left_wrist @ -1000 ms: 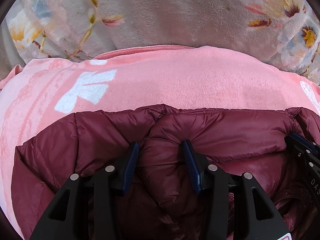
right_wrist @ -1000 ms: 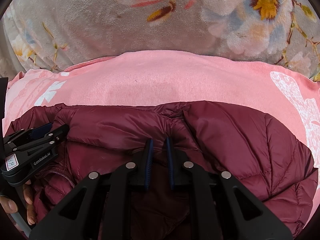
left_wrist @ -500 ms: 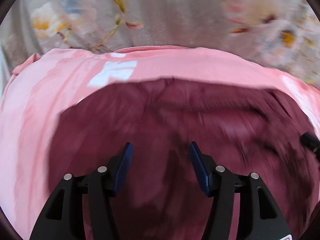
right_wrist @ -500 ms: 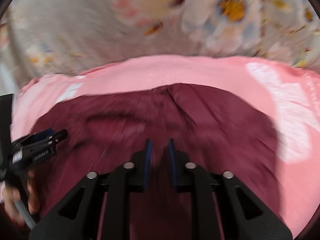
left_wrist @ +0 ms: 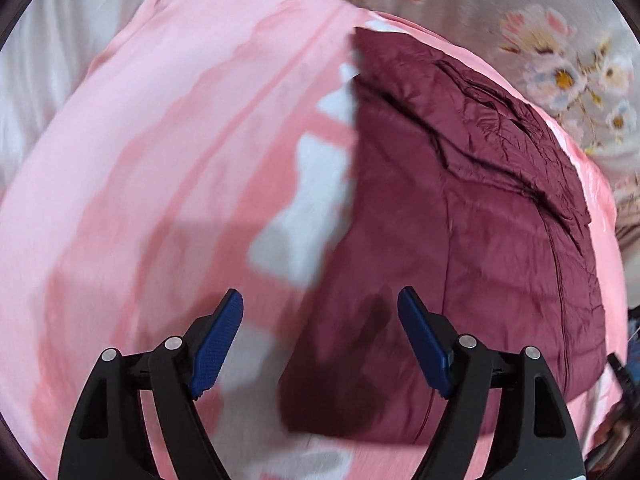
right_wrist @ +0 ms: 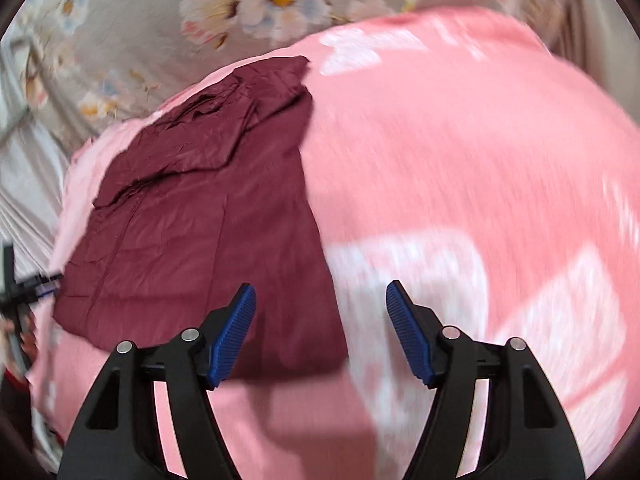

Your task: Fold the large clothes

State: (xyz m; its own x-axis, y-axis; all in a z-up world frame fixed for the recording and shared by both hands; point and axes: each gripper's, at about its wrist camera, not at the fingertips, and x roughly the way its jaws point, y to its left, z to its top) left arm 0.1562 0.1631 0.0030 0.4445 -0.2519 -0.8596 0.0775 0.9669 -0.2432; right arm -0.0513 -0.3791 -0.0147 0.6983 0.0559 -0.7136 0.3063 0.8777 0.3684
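Note:
A maroon puffer jacket [left_wrist: 460, 216] lies folded flat on a pink blanket [left_wrist: 152, 152] with white patches. In the left wrist view it fills the right half, and my left gripper [left_wrist: 320, 336] hangs over its near left corner, jaws opening with nothing between them. In the right wrist view the puffer jacket [right_wrist: 200, 232] lies to the left. My right gripper [right_wrist: 320, 332] is above its near right corner and the pink blanket [right_wrist: 460, 160], jaws opening, nothing held. The left gripper [right_wrist: 24, 288] shows small at the left edge of the right wrist view.
A grey floral bedspread [right_wrist: 132, 24] lies beyond the blanket, and the floral bedspread [left_wrist: 568, 60] shows at the upper right of the left wrist view. Pale sheet folds [left_wrist: 44, 40] sit at the left. A person's hand [right_wrist: 20, 340] shows at the left edge.
Both grippers let go of the jacket's far edge, opened, and pulled away sideways to opposite near corners. The jacket now lies flat and folded.

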